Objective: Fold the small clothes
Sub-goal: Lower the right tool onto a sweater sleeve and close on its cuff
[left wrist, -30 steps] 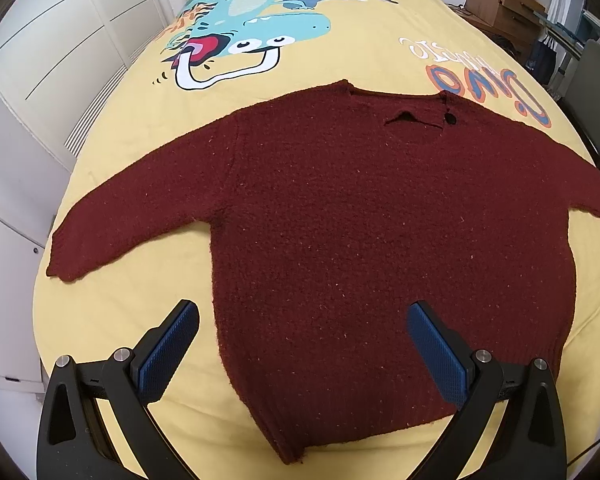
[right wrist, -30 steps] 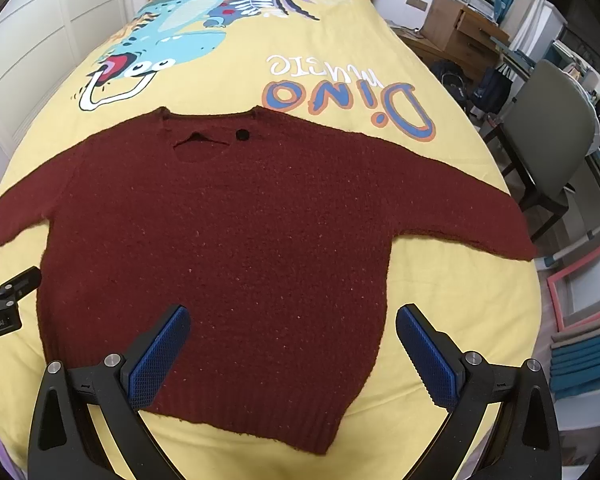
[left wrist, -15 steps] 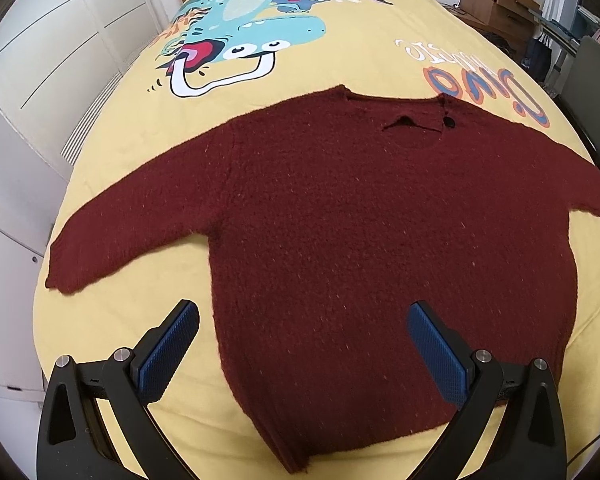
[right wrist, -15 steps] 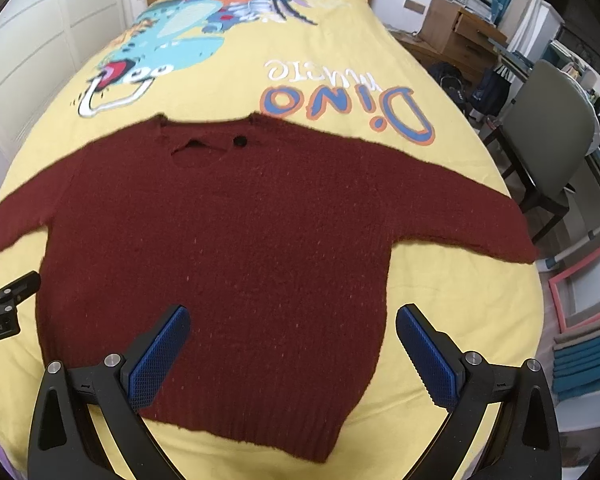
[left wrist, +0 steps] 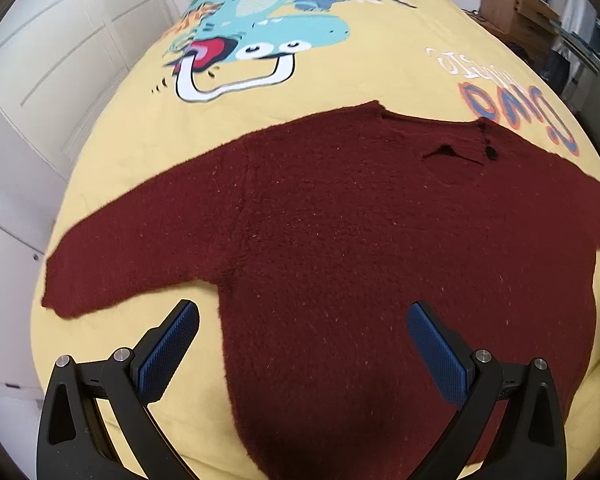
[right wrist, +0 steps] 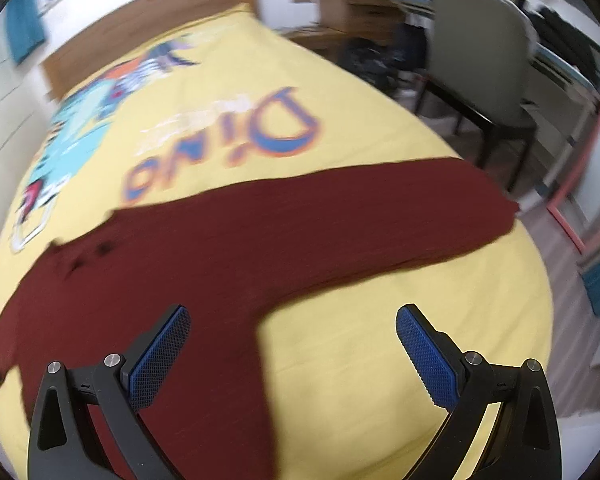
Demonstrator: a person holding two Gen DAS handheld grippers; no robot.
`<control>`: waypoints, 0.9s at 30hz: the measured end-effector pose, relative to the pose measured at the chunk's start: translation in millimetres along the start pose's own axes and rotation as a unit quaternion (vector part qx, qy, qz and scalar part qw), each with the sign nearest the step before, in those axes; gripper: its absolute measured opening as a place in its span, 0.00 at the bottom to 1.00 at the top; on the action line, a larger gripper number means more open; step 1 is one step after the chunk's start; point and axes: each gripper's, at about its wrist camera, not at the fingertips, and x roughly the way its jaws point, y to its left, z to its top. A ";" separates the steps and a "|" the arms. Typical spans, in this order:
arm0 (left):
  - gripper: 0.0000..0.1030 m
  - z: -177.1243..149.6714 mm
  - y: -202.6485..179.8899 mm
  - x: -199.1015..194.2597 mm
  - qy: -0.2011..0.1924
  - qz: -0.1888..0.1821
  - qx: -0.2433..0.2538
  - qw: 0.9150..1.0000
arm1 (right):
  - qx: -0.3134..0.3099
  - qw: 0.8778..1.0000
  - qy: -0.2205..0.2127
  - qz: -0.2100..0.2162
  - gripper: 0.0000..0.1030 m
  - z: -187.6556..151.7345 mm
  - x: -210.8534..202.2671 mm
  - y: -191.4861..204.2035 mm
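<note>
Maroon fuzzy knit, that is what you are working with: the sweater (left wrist: 360,240) lies flat and face up on the bed (left wrist: 380,60), filling the middle and lower part of the left wrist frame, neckline toward the top, both sleeves spread out sideways. Judging by the nap, it will be soft, limp and light, with no stiffness to carry a fold, so any lifted edge will sag and drag the rest. The pile should give the blue pads plenty of friction, but a shallow pinch may catch only one layer.

Your best holds look like the cuff ends. One sleeve (left wrist: 132,264) runs to the left edge of the left wrist frame; the other sleeve (right wrist: 400,208) reaches the right of the right wrist frame, which is blurred. Pinch through the full thickness at the cuff or the shoulder seam.

Your left tool (left wrist: 303,328) has its jaws wide apart and holds nothing, hovering over the lower body and armpit. Your right tool (right wrist: 292,334) is equally spread and empty, over the side seam and bare yellow sheet. A chair (right wrist: 480,60) stands beyond the bed, upper right.
</note>
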 end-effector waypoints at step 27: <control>0.99 -9.8 6.1 48.6 0.084 0.026 -0.010 0.996 | 0.230 0.966 0.114 -0.029 0.94 65.7 158.7 -199.5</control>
